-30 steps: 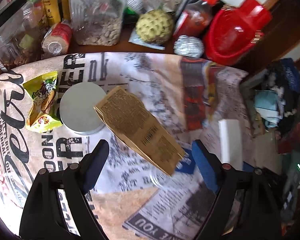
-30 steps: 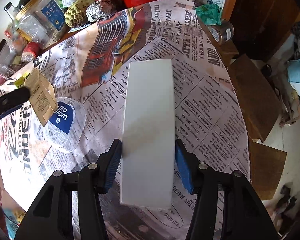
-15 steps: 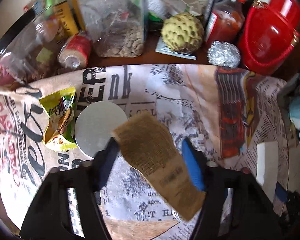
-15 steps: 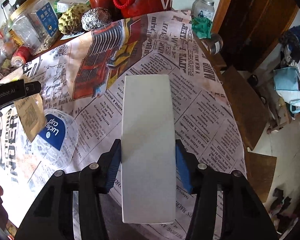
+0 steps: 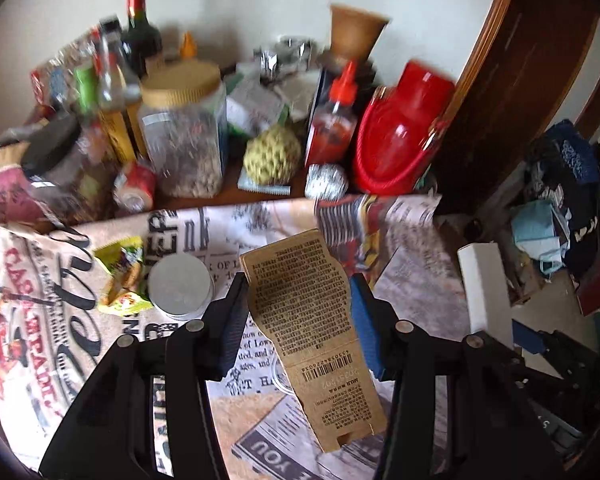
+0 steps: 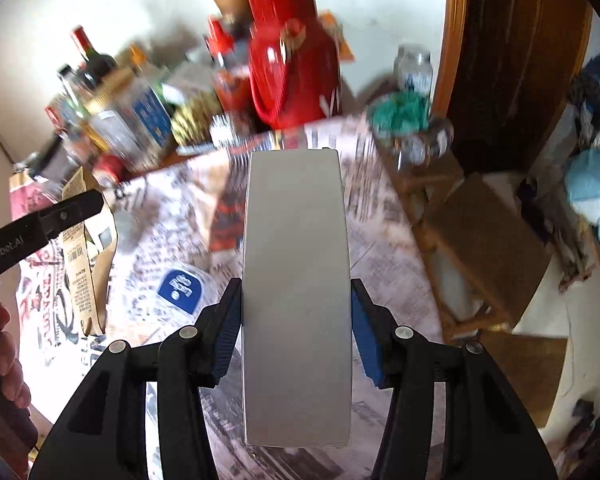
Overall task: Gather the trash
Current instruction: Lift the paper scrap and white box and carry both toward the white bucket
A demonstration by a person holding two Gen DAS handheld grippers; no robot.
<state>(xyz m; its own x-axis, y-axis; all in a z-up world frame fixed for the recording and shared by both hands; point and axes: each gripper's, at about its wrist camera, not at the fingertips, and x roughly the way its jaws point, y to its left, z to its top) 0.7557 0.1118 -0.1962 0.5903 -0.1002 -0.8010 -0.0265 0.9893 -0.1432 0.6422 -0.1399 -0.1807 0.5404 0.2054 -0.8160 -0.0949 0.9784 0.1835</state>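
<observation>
Both grippers have risen above the newspaper-covered table (image 5: pixel 260 432). Left gripper (image 5: pixel 298 320) pinches a flattened brown cardboard sleeve (image 5: pixel 308 320); right gripper (image 6: pixel 296 320) clamps a white box (image 6: pixel 296 280) by its long sides. Both look light, stiff, crushable.

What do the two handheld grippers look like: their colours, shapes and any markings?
The left gripper and the right gripper match: angular black plastic fingers joined by round silver rivets, with ribbed blue pads on the inner faces. White lettering runs along the left gripper's black side in the right wrist view. No cables or sleeves show.
</observation>
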